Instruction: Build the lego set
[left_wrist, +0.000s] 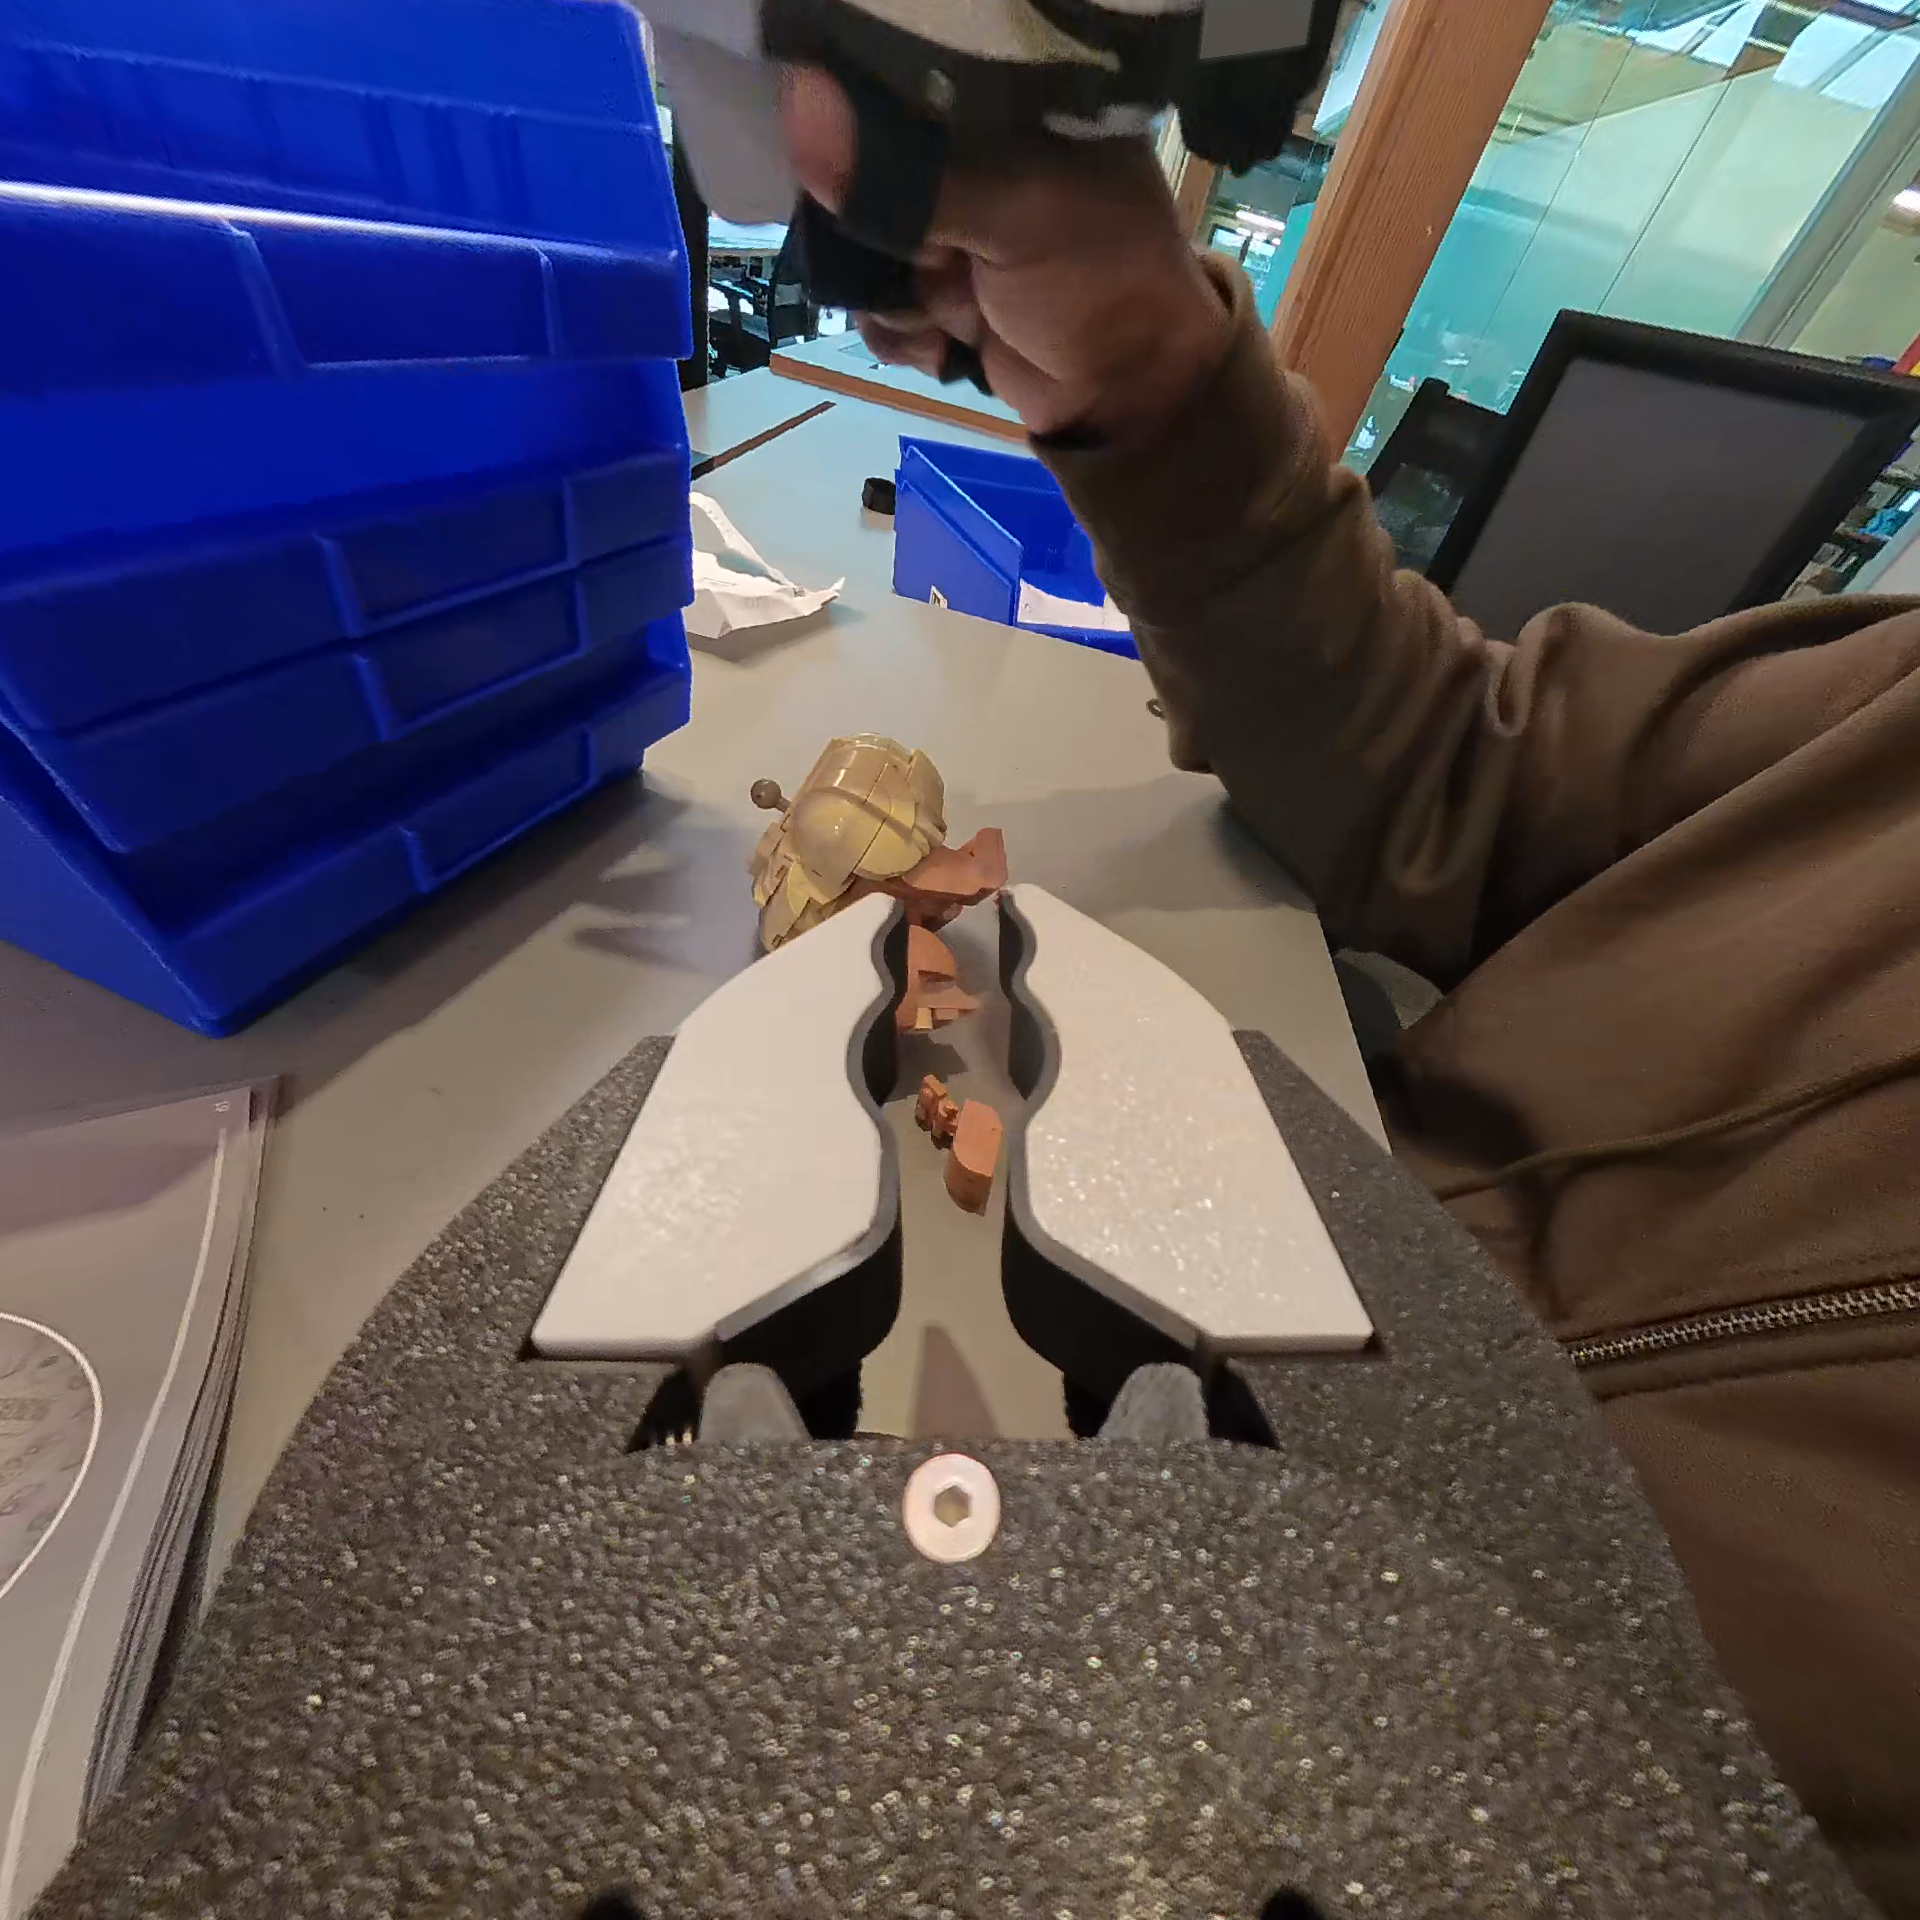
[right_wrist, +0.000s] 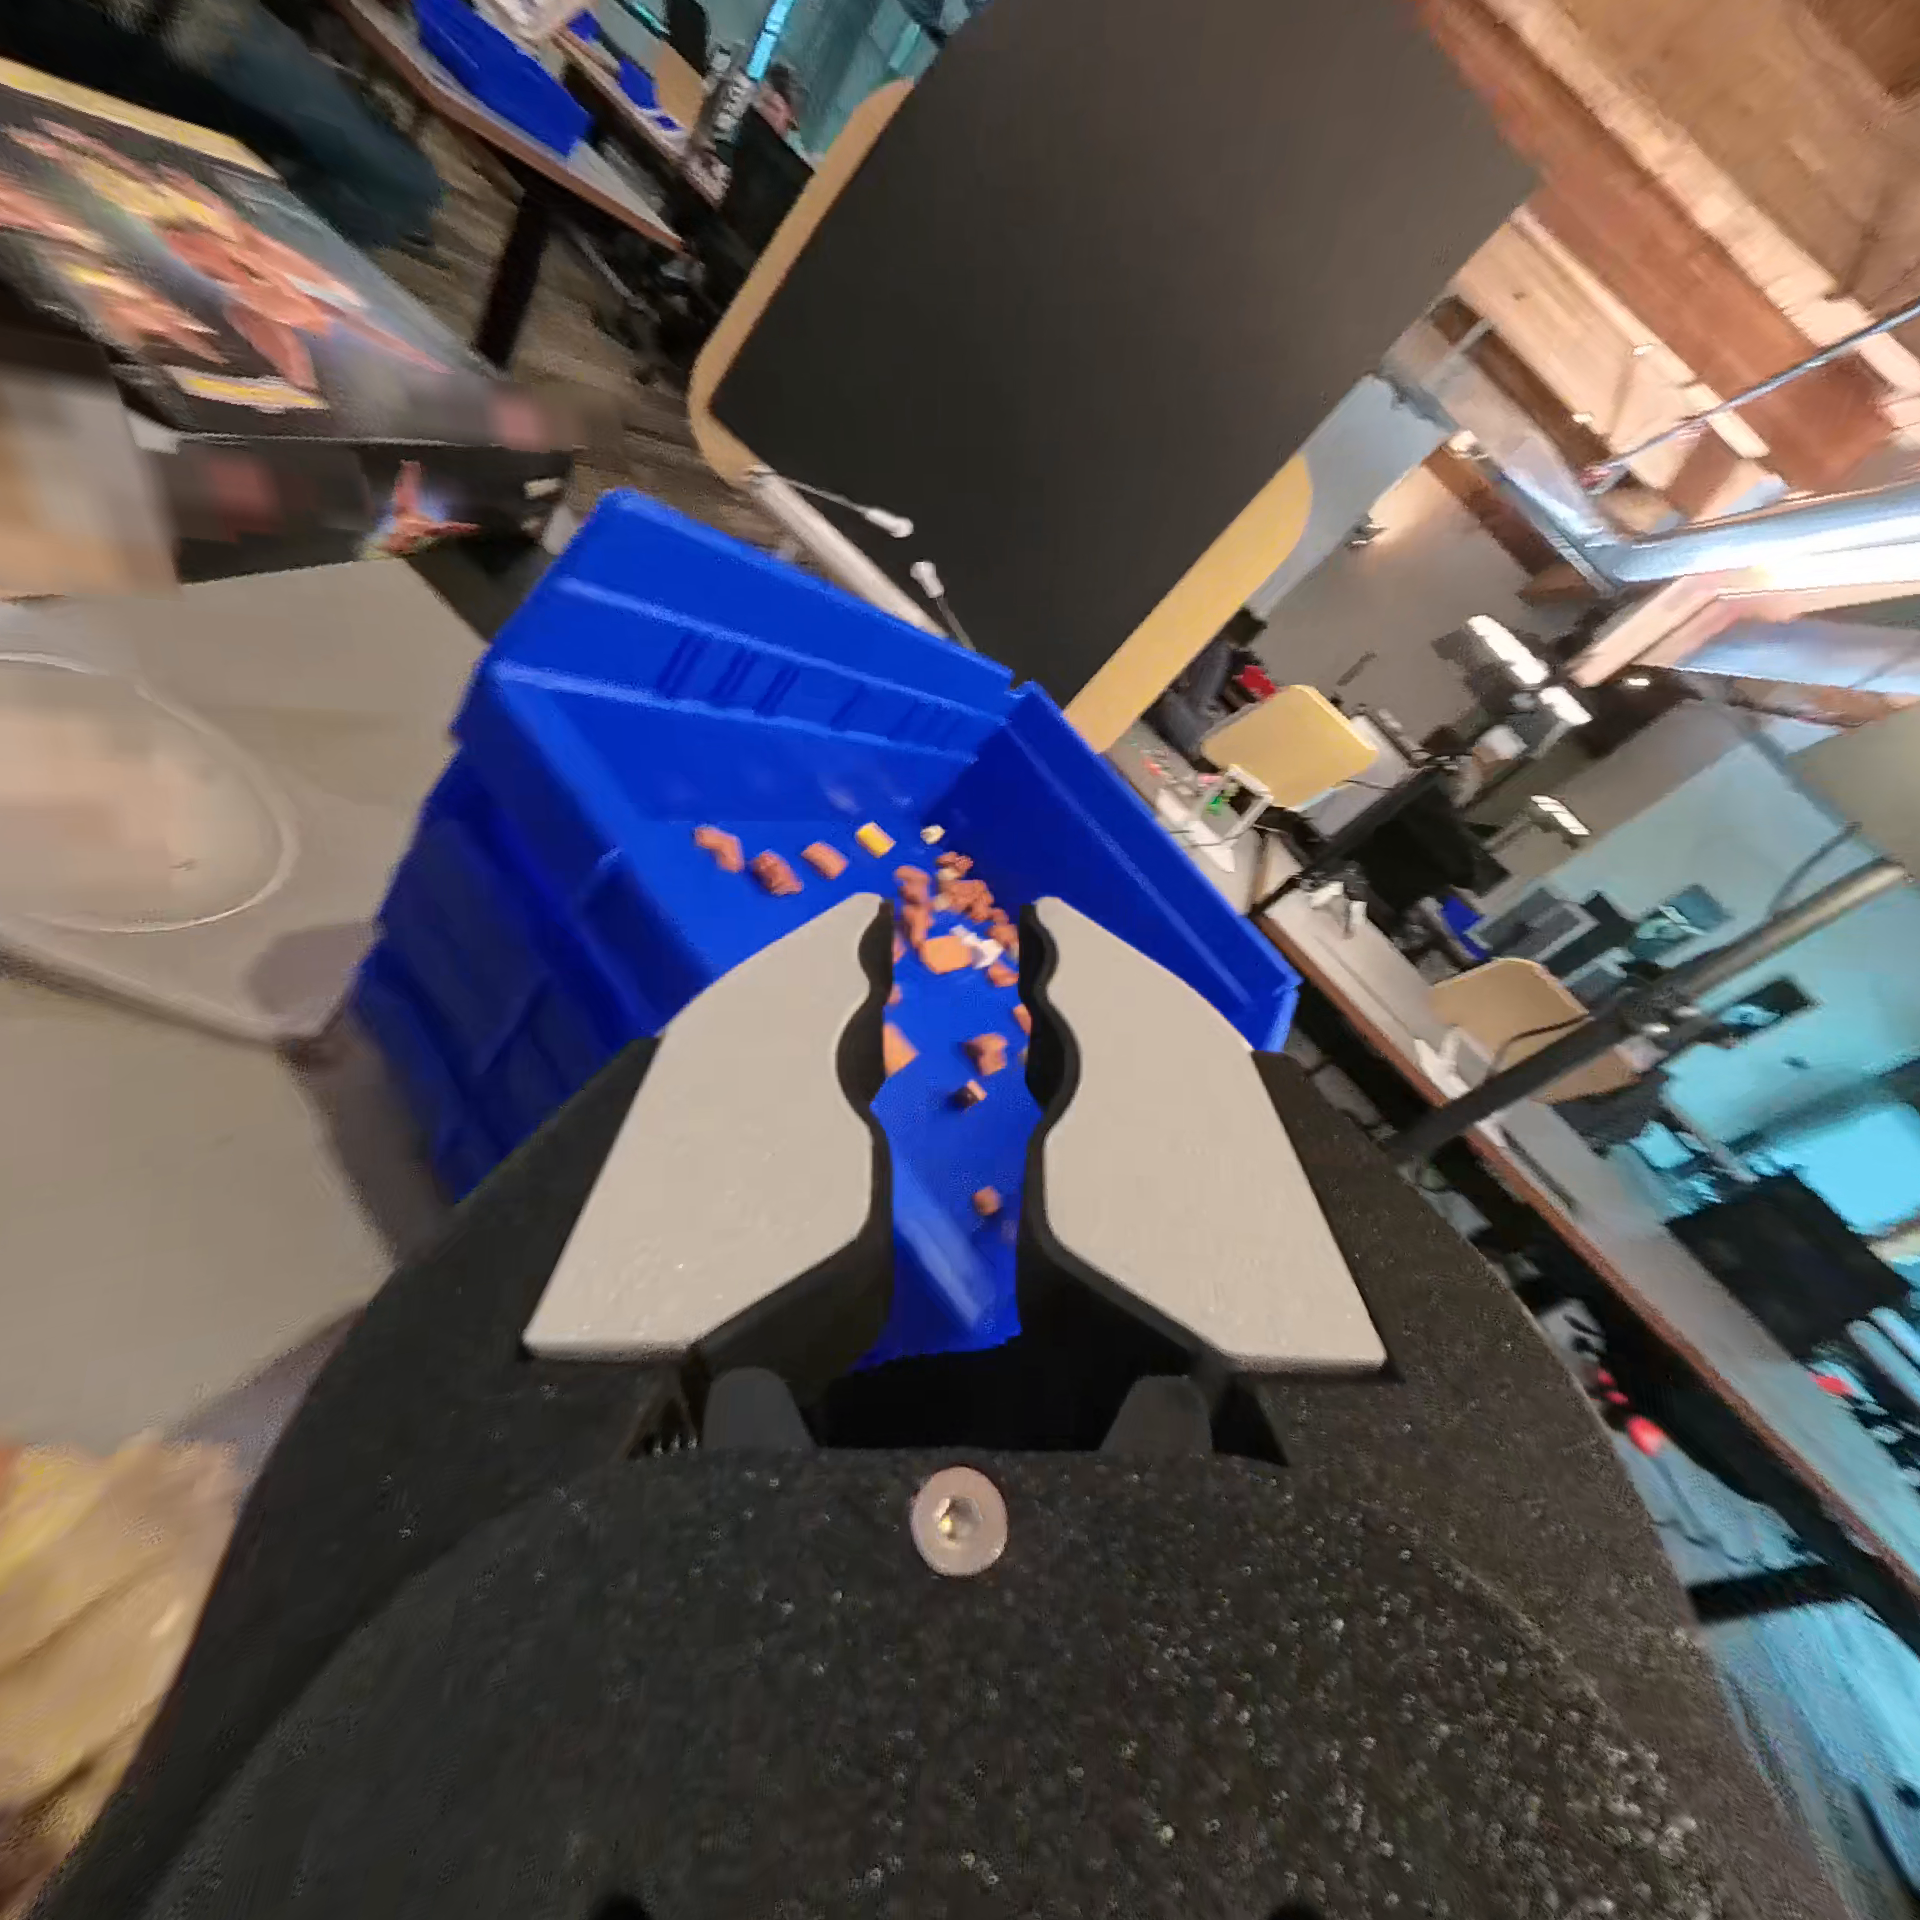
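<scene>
Left gripper (left_wrist: 948, 906): light grey fingers with a faint sparkle, black inner edges, body of speckled charcoal foam. Right gripper (right_wrist: 956, 906): plain matt grey fingers, black foam body. Stacked bins (left_wrist: 343, 582): saturated blue; the open bin (right_wrist: 727, 748) is the same blue. Loose bricks (right_wrist: 940, 935) in the open bin: mostly reddish brown, with one yellow and one pale piece. Built model (left_wrist: 852, 831): tan-gold rounded shell, reddish-brown parts (left_wrist: 940, 977) at its near side. Table (left_wrist: 447, 1039): mid grey. Booklet (left_wrist: 104, 1351): grey pages, white line pattern. Sleeve (left_wrist: 1455, 779): olive brown
</scene>
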